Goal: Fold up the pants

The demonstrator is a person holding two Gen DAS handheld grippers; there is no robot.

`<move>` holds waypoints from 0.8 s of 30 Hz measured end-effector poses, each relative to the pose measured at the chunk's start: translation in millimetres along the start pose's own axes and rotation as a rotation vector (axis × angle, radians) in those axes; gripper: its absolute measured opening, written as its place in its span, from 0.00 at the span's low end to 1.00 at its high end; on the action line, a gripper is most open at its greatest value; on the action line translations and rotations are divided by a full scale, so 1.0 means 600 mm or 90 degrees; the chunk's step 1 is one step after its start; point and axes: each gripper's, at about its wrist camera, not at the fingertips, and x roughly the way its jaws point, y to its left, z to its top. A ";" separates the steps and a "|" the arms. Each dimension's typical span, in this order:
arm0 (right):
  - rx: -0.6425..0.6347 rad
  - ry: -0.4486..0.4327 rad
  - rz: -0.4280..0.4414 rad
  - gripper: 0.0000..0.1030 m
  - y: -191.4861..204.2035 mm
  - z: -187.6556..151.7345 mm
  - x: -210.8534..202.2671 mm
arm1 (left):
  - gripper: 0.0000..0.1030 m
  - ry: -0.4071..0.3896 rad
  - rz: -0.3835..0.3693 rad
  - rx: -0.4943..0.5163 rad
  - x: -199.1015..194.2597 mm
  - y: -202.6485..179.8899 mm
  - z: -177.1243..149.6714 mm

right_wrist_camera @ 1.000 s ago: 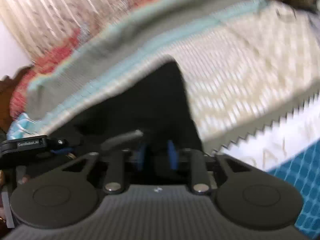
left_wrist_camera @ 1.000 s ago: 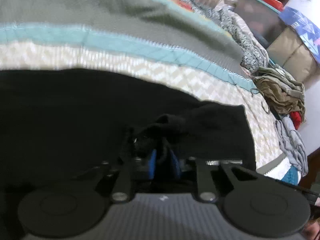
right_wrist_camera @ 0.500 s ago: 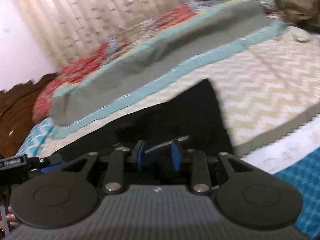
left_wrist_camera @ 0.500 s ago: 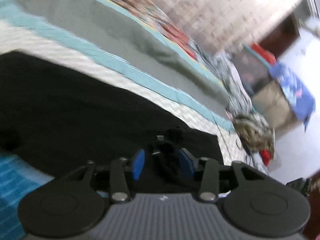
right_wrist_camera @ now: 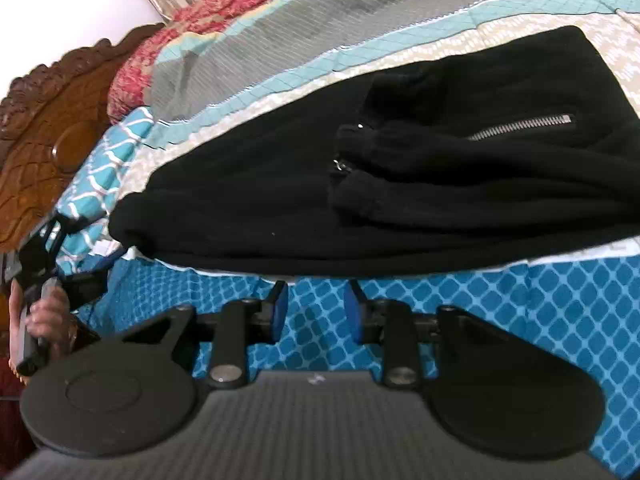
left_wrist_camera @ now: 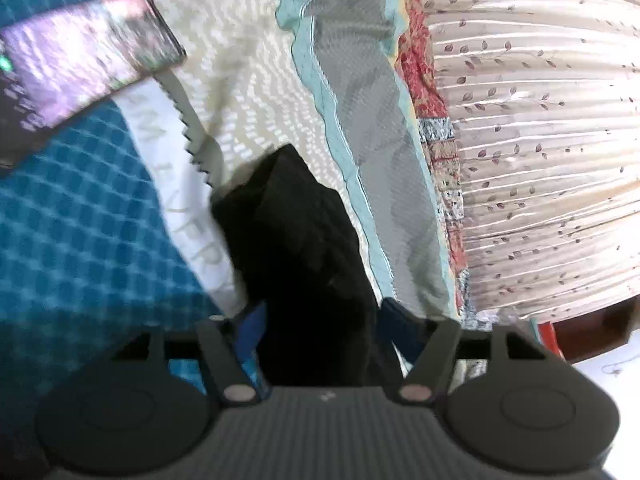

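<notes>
Lying folded over on the bed (right_wrist_camera: 280, 52), pants (right_wrist_camera: 400, 184) with cuffs stacked by the zip pocket; left gripper (left_wrist_camera: 320, 320) jaws opening wide with black cloth between, apparently unpinched, right gripper (right_wrist_camera: 314, 308) part open, empty, just beside the edge; possibly one more fold remaining.

Black pants (right_wrist_camera: 400, 184), silver zipper (right_wrist_camera: 524, 126), blue diamond-patterned sheet (right_wrist_camera: 540, 312).

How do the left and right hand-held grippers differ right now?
The left hand-held gripper stands wider, jaws opening, with the black pants between its fingers; the right hand-held gripper stands narrower, nothing between its fingers, short of the pants over the blue checked sheet. Both have blue pads.
</notes>
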 end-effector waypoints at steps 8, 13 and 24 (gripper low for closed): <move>-0.002 0.012 -0.041 0.36 0.002 -0.005 0.007 | 0.69 -0.013 0.044 0.004 0.047 0.008 0.018; -0.020 0.020 -0.046 0.36 0.014 -0.007 0.013 | 0.59 -0.028 0.071 0.037 0.063 -0.008 0.038; -0.053 -0.012 -0.019 0.31 0.033 0.019 0.008 | 0.26 -0.083 0.043 0.179 0.027 -0.096 -0.013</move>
